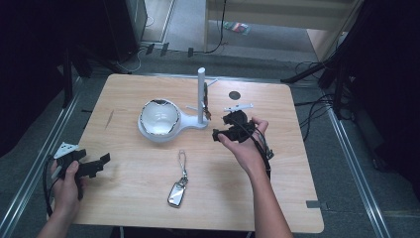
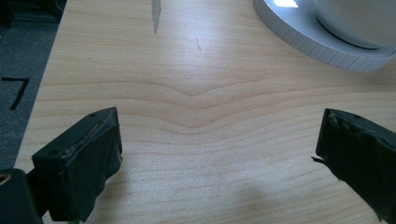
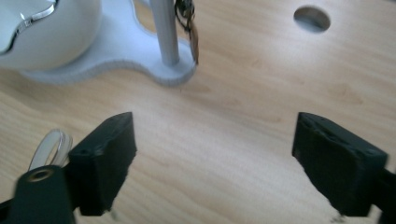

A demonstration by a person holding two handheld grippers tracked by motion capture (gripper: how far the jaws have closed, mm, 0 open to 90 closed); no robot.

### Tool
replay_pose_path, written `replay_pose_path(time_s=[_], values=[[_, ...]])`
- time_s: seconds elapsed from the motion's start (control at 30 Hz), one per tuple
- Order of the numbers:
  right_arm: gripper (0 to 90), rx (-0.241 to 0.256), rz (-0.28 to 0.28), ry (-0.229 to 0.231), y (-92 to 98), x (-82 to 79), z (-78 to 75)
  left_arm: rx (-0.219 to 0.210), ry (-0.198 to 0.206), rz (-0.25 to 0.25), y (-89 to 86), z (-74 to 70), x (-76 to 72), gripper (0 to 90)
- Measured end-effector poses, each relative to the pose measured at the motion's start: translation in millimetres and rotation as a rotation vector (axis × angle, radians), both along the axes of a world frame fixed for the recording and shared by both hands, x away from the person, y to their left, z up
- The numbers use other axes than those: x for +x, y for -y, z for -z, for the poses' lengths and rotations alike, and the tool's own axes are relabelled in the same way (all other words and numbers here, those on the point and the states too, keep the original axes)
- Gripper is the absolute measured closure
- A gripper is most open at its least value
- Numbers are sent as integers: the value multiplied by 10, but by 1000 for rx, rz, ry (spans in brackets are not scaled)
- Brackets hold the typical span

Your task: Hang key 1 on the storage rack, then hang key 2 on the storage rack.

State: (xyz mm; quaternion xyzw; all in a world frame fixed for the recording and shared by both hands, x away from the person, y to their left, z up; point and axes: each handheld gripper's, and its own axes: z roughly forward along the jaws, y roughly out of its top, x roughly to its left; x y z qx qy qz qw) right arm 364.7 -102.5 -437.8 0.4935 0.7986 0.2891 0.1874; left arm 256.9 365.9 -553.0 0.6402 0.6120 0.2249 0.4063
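A silver car key fob (image 1: 177, 194) lies on the wooden table (image 1: 138, 198) near the front, its strap loop (image 1: 183, 160) stretched toward the back. A white stand (image 1: 190, 121) carries a white bowl (image 1: 159, 119) and an upright post (image 1: 201, 94) with pegs; a small dark item (image 1: 207, 113) hangs low on the post. My right gripper (image 1: 223, 127) is open just right of the stand's base. In the right gripper view the gripper (image 3: 214, 133) is empty, facing the post (image 3: 165, 32), with the loop (image 3: 48, 147) at left. My left gripper (image 1: 101, 165) is open near the left edge, and in its own view the gripper (image 2: 218, 130) holds nothing.
A round hole (image 1: 234, 94) is cut in the table behind the right hand. The stand's ribbed base (image 2: 317, 42) fills the upper right of the left gripper view. Metal rails and cables run on the floor around the table.
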Motion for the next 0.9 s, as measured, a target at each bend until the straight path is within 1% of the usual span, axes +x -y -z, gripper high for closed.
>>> replay_pose_path(time_s=[0.07, 0.1, 0.13, 0.17, 0.2, 0.23, 0.27, 0.3, 0.37, 0.43, 0.5, 0.63, 0.77, 0.83, 0.9], values=[[109, -26, 4, -23, -26, -24, 35, 0, 0, 0, 1, 0, 1, 7], [94, -43, 8, -46, -43, -32, 71, 0, 1, 0, 1, 1, 2, 7], [94, -43, 8, -46, -43, -32, 71, 0, 0, -1, 1, 0, 3, 7], [93, -63, 20, -72, -62, -44, 108, 0, 0, -1, 1, 0, 4, 7], [93, -63, 20, -72, -62, -44, 108, 0, 0, -2, 0, 1, 6, 7], [93, -76, 29, -95, -78, -56, 143, 1, 0, -2, 1, 0, 6, 7], [93, -76, 29, -95, -78, -56, 143, 2, 0, -1, 1, 0, 7, 7], [93, -94, 38, -113, -96, -67, 175, 2, 0, -1, 2, 0, 8, 7], [94, -104, 34, -129, -112, -79, 204, 3, 0, -1, 2, 0, 6, 7], [95, -109, 31, -132, -120, -85, 218, 2, 1, 0, 2, 0, 6, 7], [104, -112, 34, -148, -152, -108, 248, 3, 0, 0, 1, 0, 7, 7], [122, -119, 35, -163, -181, -128, 283, 5, 0, -1, 4, -1, 9, 7], [124, -132, 30, -179, -220, -148, 341, 4, 1, -2, 5, 0, 8, 7], [134, -145, 34, -197, -260, -167, 377, 4, -1, 0, 2, -1, 9, 6], [139, -149, 30, -199, -277, -174, 388, 3, -1, -1, 2, 1, 11, 7]])
